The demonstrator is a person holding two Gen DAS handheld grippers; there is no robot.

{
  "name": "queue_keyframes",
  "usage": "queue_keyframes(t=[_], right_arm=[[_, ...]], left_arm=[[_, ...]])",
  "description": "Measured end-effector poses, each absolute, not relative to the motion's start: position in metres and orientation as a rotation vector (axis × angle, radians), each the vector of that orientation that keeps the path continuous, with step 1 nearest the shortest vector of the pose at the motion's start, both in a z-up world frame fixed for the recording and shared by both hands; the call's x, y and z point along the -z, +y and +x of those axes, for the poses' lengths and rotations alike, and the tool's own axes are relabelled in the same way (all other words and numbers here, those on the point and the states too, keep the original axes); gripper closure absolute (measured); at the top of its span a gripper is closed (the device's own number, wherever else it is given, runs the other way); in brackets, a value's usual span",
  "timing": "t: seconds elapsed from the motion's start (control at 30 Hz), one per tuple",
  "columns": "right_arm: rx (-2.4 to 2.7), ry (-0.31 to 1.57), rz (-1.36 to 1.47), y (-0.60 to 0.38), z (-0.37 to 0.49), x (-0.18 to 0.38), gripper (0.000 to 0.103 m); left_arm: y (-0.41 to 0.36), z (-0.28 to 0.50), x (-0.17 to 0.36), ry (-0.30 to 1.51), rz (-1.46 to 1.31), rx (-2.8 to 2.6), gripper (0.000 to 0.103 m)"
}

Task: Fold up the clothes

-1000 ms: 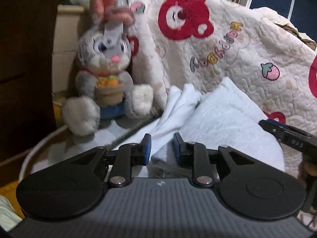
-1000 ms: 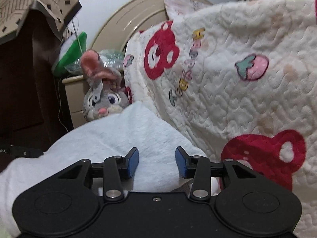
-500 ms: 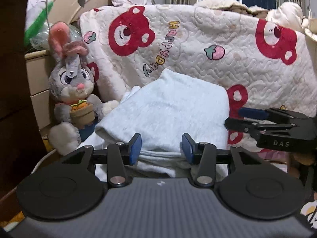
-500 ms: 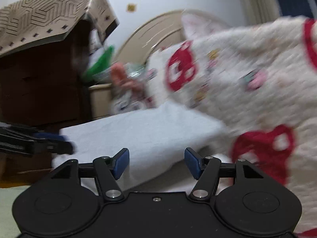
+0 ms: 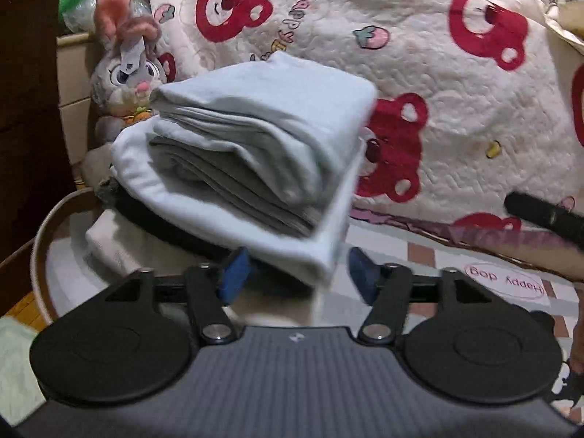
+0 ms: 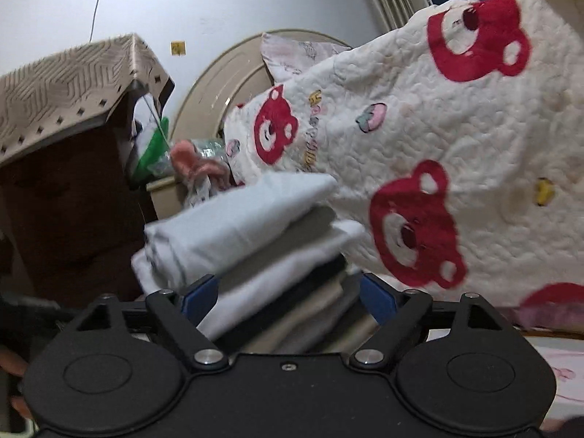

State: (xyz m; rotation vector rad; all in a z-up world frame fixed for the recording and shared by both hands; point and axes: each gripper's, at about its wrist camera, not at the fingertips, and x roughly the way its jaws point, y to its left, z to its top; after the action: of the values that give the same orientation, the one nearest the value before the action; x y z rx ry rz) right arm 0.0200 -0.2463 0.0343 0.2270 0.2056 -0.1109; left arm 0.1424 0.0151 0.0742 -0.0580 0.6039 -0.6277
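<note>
A folded pale blue-white garment lies on top of a stack of folded clothes, with a dark layer and a cream one beneath it. My left gripper is open just in front of the stack's near edge, holding nothing. In the right wrist view the same folded garment tops the pile, above white, dark and beige layers. My right gripper is open, its blue pads on either side of the pile's near end. The right gripper's black finger shows at the right edge of the left wrist view.
A quilt with red bears is heaped behind and to the right. A grey plush rabbit sits behind the stack at left. Dark wooden furniture under a beige patterned cover stands on the left. A curved headboard rises behind.
Both grippers have opened wider and drawn back from the folded garment. It now rests on the stack, released, with its layered edge facing the left camera.
</note>
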Motion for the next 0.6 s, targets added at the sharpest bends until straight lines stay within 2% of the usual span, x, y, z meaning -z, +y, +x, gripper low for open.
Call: queue_keyframes(t=[0.1, 0.13, 0.2, 0.27, 0.33, 0.6], right_arm=[[0.156, 0.203, 0.204, -0.240, -0.016, -0.036, 0.015], [0.144, 0.207, 0.219, -0.240, -0.028, -0.038, 0.015], [0.123, 0.215, 0.224, -0.238, -0.050, -0.041, 0.015], [0.118, 0.214, 0.208, -0.235, -0.070, -0.043, 0.014], [0.131, 0.202, 0.210, -0.233, -0.090, -0.042, 0.014], [0.161, 0.238, 0.207, -0.221, -0.143, -0.028, 0.011]], left_arm=[[0.009, 0.098, -0.084, 0.596, -0.059, 0.645, 0.027], [0.006, 0.083, -0.088, 0.587, -0.061, 0.637, 0.021], [-0.002, 0.055, -0.094, 0.566, -0.060, 0.607, 0.017], [-0.007, 0.032, -0.095, 0.546, -0.039, 0.568, 0.008], [-0.010, 0.016, -0.095, 0.546, -0.034, 0.517, 0.003], [-0.014, -0.040, -0.075, 0.585, -0.024, 0.399, 0.000]])
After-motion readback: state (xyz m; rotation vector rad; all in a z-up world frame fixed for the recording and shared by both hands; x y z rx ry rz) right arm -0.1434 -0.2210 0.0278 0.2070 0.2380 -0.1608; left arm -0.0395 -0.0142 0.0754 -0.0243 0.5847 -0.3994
